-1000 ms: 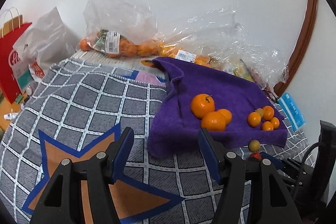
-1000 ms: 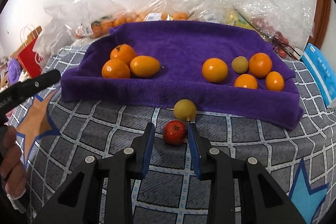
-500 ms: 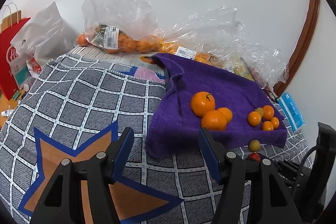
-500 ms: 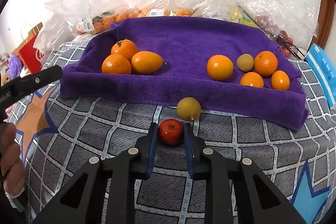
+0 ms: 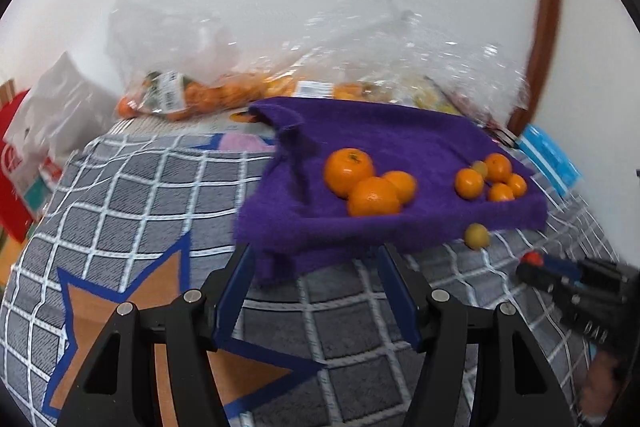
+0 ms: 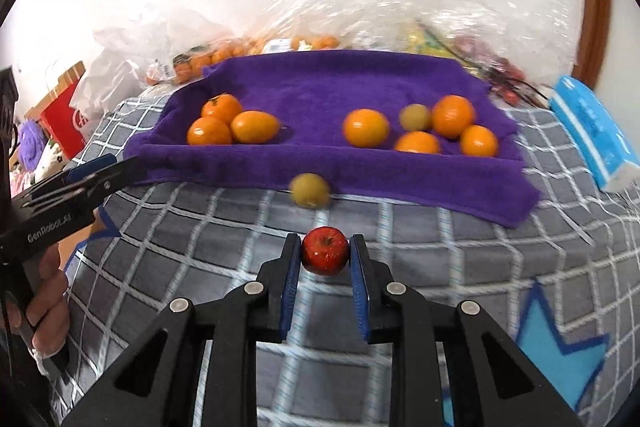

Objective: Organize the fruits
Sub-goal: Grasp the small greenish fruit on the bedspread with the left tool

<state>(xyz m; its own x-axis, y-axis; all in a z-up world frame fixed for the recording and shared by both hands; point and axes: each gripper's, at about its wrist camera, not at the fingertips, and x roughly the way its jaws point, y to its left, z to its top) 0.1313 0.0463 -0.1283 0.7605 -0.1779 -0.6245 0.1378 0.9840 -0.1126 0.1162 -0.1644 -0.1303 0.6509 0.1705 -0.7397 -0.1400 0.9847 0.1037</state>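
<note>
My right gripper (image 6: 325,254) is shut on a small red apple (image 6: 324,255) and holds it above the checked cloth, in front of the purple towel (image 6: 320,83). A yellow-green fruit (image 6: 310,190) lies on the cloth at the towel's front edge. On the towel, three oranges (image 6: 232,121) sit at the left and several small oranges (image 6: 452,129) with one greenish fruit at the right. My left gripper (image 5: 316,291) is open and empty, near the towel's (image 5: 384,143) front left corner. The right gripper with the apple (image 5: 532,259) shows at the right of the left wrist view.
Clear plastic bags with oranges (image 6: 192,63) and other fruit lie behind the towel against the wall. A blue tissue pack (image 6: 592,135) lies at the right. A red paper bag (image 5: 16,163) and a white bag stand at the far left.
My right gripper closed on the red apple and lifted it off the cloth. My left gripper moved closer to the towel and stayed open.
</note>
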